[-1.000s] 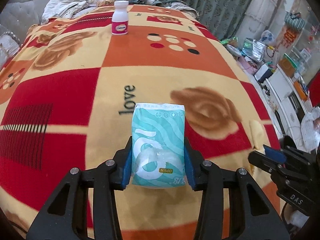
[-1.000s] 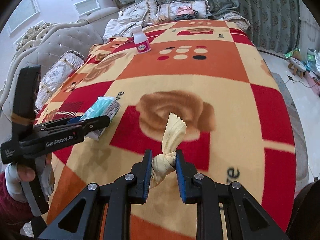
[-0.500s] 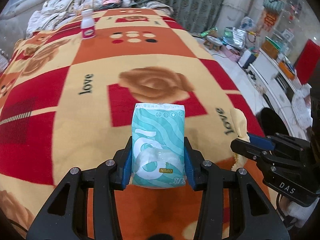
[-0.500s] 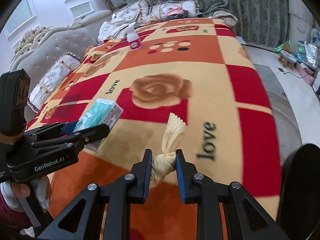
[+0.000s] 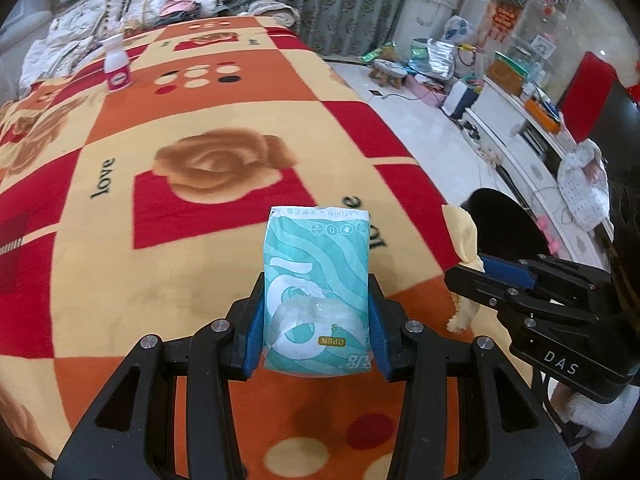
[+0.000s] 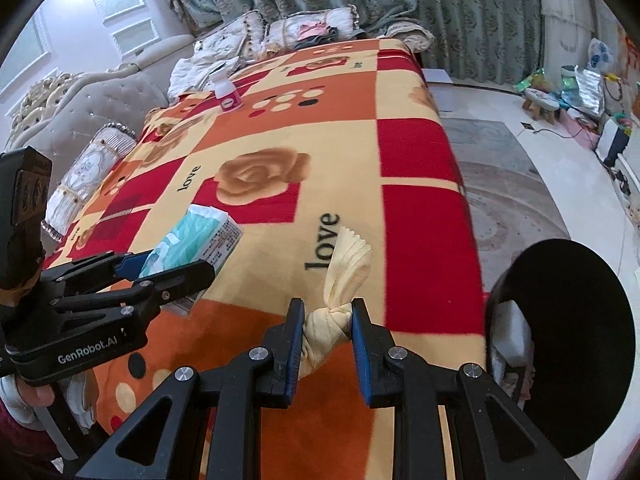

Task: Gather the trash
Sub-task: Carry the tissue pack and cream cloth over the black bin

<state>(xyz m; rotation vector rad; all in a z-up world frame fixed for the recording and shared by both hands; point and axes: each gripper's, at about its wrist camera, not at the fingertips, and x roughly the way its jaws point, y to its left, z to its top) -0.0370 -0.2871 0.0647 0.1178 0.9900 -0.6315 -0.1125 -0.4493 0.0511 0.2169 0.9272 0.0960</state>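
Observation:
My left gripper [image 5: 316,320] is shut on a teal tissue pack [image 5: 316,276], held above the patterned blanket [image 5: 180,128]; the same pack [image 6: 196,240] shows in the right wrist view inside the left gripper [image 6: 168,268]. My right gripper [image 6: 326,328] is shut on a knotted pale yellow cloth scrap [image 6: 340,280], whose end [image 5: 464,236] sticks up beside the right gripper [image 5: 480,268] in the left wrist view. A black bin [image 6: 568,344] with white trash inside stands on the floor at the bed's near right corner, just right of the right gripper. A white and pink bottle [image 5: 116,66] stands far back on the blanket.
Pillows [image 6: 304,30] and bedding lie at the bed's far end before green curtains. A tufted headboard [image 6: 80,108] runs along the left. A round rug [image 6: 512,196] covers the floor to the right, with a stool [image 6: 542,102], bags and a low white cabinet [image 5: 520,128] beyond.
Both grippers have carried their loads right across the bed toward its edge. The black bin has come into view beside the right gripper. Both grips are unchanged.

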